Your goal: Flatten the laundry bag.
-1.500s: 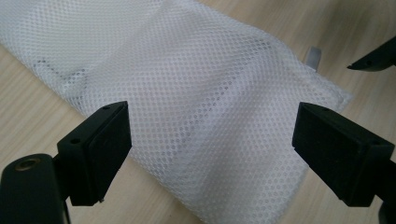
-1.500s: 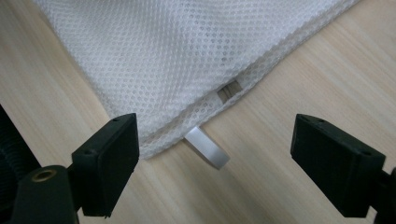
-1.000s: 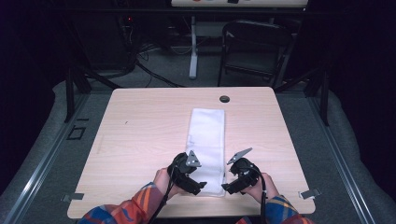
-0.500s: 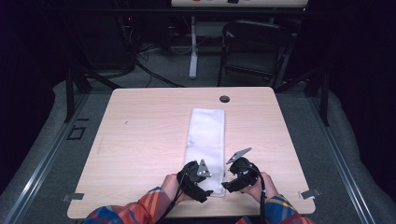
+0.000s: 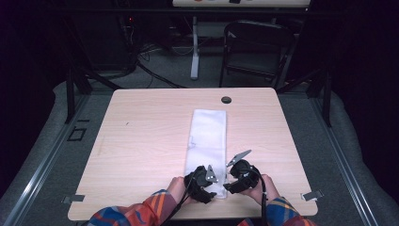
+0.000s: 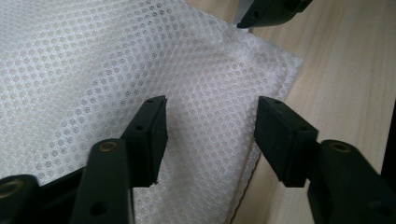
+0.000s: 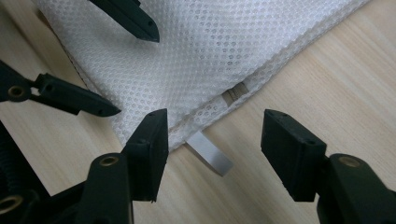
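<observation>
White mesh bag lies flat mid-table, long axis running away from the person, near end btwn both grippers. Left gripper jaws, just been closing, half open astride near corner, nothing pinched. Right gripper, also closing, half open over the edge w/ zipper tab, holding nothing.

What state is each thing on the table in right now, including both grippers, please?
White mesh cloth: folded into a long strip, lying flat on the table.
Left gripper: jaws have just been closing, pads not pressing, over the cloth's near corner.
Right gripper: jaws have just been closing, straddling the cloth's edge and its white tag.
</observation>
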The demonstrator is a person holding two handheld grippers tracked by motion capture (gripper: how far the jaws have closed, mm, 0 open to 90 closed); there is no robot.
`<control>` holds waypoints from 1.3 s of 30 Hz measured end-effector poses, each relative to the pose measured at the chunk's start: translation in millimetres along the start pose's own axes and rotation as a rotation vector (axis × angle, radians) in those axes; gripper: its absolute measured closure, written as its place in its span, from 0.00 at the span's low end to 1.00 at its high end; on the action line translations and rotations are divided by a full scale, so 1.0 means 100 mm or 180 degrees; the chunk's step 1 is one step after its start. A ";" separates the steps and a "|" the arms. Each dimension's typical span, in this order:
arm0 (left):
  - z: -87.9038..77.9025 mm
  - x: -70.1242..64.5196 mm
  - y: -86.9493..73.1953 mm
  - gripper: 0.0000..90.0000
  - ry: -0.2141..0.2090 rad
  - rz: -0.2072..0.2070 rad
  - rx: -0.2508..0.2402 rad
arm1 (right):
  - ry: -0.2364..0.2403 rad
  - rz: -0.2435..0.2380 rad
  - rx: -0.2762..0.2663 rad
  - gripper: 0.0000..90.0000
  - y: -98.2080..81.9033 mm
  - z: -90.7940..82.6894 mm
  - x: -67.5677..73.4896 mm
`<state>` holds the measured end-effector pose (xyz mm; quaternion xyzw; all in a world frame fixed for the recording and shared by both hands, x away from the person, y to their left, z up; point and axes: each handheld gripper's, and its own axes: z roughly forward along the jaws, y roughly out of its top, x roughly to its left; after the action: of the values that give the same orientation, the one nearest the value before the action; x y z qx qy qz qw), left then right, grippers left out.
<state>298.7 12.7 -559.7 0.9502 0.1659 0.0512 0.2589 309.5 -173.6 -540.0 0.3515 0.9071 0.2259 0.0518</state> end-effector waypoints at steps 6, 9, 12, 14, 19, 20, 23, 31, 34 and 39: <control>0.01 0.04 0.00 0.64 -0.0019 -0.0015 -0.0016 | 0.0026 0.0009 0.0017 0.54 -0.01 0.02 0.01; 0.01 0.06 0.00 0.70 -0.0018 -0.0037 0.0000 | 0.0028 0.0009 0.0040 0.56 0.00 0.03 0.02; 0.00 0.07 0.00 0.73 -0.0001 -0.0041 -0.0011 | 0.0024 -0.0005 0.0039 0.57 0.00 0.05 0.02; 0.00 0.08 0.00 0.76 -0.0008 -0.0067 -0.0020 | 0.0018 -0.0037 0.0061 0.59 0.01 0.06 0.03; 0.00 0.11 -0.01 0.82 0.0013 -0.0095 -0.0046 | 0.0027 -0.0063 0.0070 0.65 0.02 0.07 0.06; 0.00 0.11 -0.01 0.83 0.0021 -0.0103 -0.0053 | 0.0002 -0.0079 0.0079 0.67 0.03 0.08 0.07; -0.01 0.12 -0.02 0.91 0.0041 -0.0154 -0.0092 | -0.0013 -0.0122 0.0059 0.75 0.04 0.09 0.10; -0.06 0.14 -0.02 0.94 0.0010 -0.0293 -0.0213 | -0.0078 -0.0179 0.0056 0.94 0.07 0.12 0.13; -0.10 0.16 -0.01 0.95 0.0012 -0.0332 -0.0263 | -0.0082 -0.0173 0.0023 1.00 0.07 0.13 0.15; -0.14 0.15 -0.01 0.95 0.0075 -0.0321 -0.0300 | -0.0043 -0.0160 0.0004 1.00 0.05 0.19 0.17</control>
<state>309.5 25.0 -547.6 0.9267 0.2139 0.0571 0.3036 304.5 -152.3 -553.7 0.3301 0.9154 0.2215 0.0633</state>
